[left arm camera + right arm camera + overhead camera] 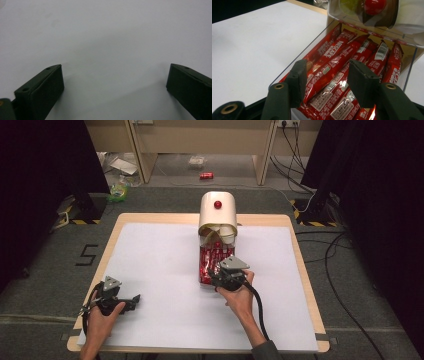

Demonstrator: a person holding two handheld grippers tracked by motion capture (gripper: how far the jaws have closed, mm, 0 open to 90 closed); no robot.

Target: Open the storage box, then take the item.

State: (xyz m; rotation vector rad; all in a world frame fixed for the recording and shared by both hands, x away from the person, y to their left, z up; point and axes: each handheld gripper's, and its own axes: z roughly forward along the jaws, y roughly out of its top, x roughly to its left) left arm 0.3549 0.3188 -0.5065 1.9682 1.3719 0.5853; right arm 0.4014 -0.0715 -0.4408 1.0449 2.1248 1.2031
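1. Worktop (150,265): covered by a white sheet, with a dispenser box (218,215) standing at its far middle.
2. Left gripper (131,301): lay idle at the near left, jaws wide apart and empty.
3. Right gripper (325,82): hovered half open over the box's clear tray, nothing clamped.
4. Coffee sachets (342,65): lay packed aslant in the tray; closing there risked pinching several slippery sachets at once.

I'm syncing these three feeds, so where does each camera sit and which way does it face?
High view: above the person's side, looking forward and down on the table; both forearms, left gripper, right gripper.
Left gripper view: along open jaws at white table cover.
Right gripper view: over open jaws into the clear box of red sachets.
Shared: high and right views show the sachets.
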